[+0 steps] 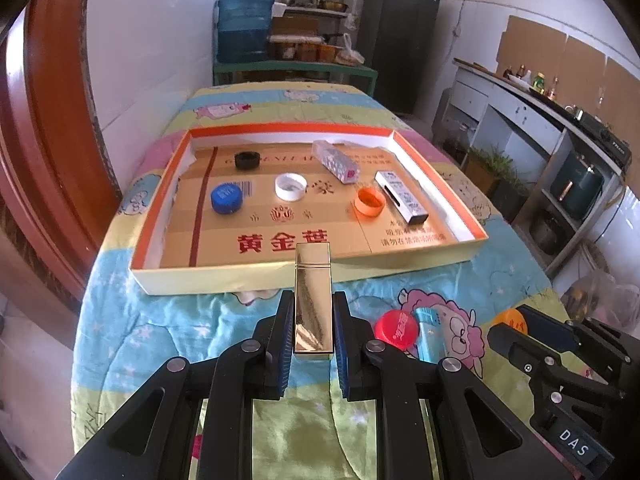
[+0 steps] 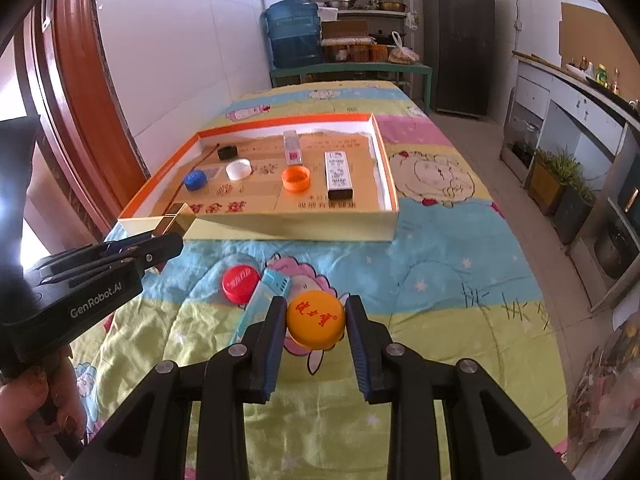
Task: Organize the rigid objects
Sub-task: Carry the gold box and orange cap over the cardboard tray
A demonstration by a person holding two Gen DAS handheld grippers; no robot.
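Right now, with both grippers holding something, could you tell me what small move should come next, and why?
Probably carry both forward over the tray's near wall. The left gripper is shut on the gold box, the right gripper on the yellow cap, and both items are short of the tray, where the sorted caps and boxes lie.

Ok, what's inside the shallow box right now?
In the shallow box: black cap, blue cap, white cap, orange cap, clear case, silver case. Its near inside edge is hidden.
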